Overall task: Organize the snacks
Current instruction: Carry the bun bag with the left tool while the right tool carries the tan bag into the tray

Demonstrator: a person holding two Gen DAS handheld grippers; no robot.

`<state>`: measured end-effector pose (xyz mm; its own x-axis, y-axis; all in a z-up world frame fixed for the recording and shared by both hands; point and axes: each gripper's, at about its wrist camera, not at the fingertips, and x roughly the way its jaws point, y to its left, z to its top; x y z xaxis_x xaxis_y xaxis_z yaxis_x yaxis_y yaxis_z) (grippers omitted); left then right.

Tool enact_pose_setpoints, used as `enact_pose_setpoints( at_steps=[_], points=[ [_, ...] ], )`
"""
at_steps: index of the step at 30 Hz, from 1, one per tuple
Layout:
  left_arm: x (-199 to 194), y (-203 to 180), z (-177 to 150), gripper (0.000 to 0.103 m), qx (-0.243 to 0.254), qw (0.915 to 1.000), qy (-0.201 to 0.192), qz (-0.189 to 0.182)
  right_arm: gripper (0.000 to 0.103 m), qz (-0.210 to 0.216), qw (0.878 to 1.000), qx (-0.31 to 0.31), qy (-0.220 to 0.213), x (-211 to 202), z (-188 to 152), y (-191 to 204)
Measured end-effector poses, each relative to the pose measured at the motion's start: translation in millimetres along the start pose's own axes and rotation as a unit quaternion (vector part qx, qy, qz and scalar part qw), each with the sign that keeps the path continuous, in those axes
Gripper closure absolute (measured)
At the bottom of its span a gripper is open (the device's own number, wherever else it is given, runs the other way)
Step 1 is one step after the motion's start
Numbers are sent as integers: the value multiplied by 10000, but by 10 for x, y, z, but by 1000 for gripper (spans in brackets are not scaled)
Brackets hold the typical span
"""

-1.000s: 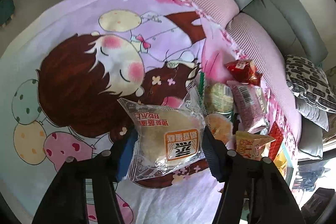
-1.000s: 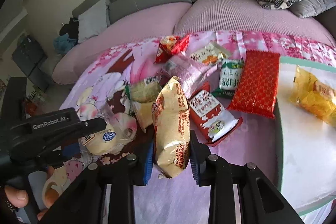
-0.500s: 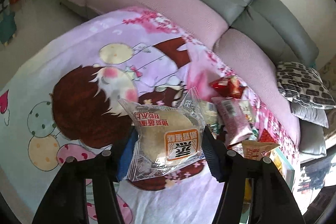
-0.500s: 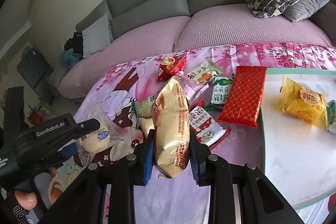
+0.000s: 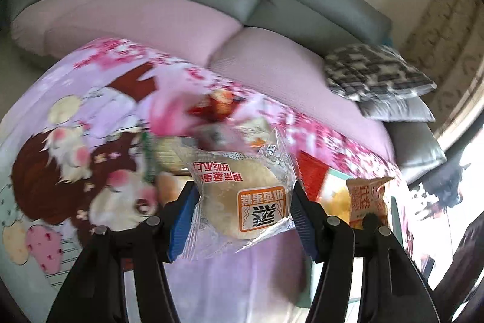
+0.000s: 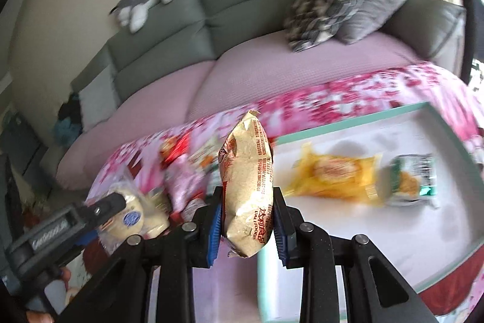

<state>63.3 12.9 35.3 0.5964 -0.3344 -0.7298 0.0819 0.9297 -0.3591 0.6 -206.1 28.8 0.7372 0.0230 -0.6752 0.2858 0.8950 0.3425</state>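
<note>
Fingers of our left gripper (image 5: pixel 242 220) clamp the clear-wrapped bun (image 5: pixel 242 199); our right gripper (image 6: pixel 246 229) pinches the tan snack bag (image 6: pixel 246 189) upright. Since a second ago both views have swung from the snack pile (image 6: pixel 181 171) toward the teal-rimmed tray (image 6: pixel 348 124) at right of frame, so delivery seems under way. White floor near the yellow packet (image 6: pixel 329 174) and green packet (image 6: pixel 413 180) lies open; the near rim needs clearing
</note>
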Motion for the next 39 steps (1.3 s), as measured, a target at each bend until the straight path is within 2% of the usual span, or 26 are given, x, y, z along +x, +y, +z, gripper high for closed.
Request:
enact_pose_setpoints(
  at_steps=[6,12,16,19,23,26,30,39],
  points=[
    [115,-543,-155,41,754,9967,62,-303,72,-530,9972,418,-313,-179,163,-495],
    [484,-975,-302,41,1322,9893,508,-346,72,-915,9898,947,-549,-320,286,-1032],
    [702,-1179,-429,41,1419,9843,952,-440,72,-1199,9843,1137,-617,-316,324,-1330],
    [810,-1320,-517,41,1591,9801,1120,-392,72,-1399,9798,1322,-537,-286,282,-1528],
    [955,-1445,-590,41,1717,9753,1335,-385,72,-1619,9765,1358,-420,-205,258,-1663],
    [1033,-1532,-610,41,1877,9731,1300,-313,72,-1683,9754,1373,-374,-135,238,-1729],
    [1151,-1581,-620,41,1845,9720,1408,-357,72,-1652,9757,1413,-290,-8,204,-1808],
    [1239,-1663,-580,39,1886,9720,1350,-372,70,-1680,9742,1497,-159,86,184,-1895]
  ],
)
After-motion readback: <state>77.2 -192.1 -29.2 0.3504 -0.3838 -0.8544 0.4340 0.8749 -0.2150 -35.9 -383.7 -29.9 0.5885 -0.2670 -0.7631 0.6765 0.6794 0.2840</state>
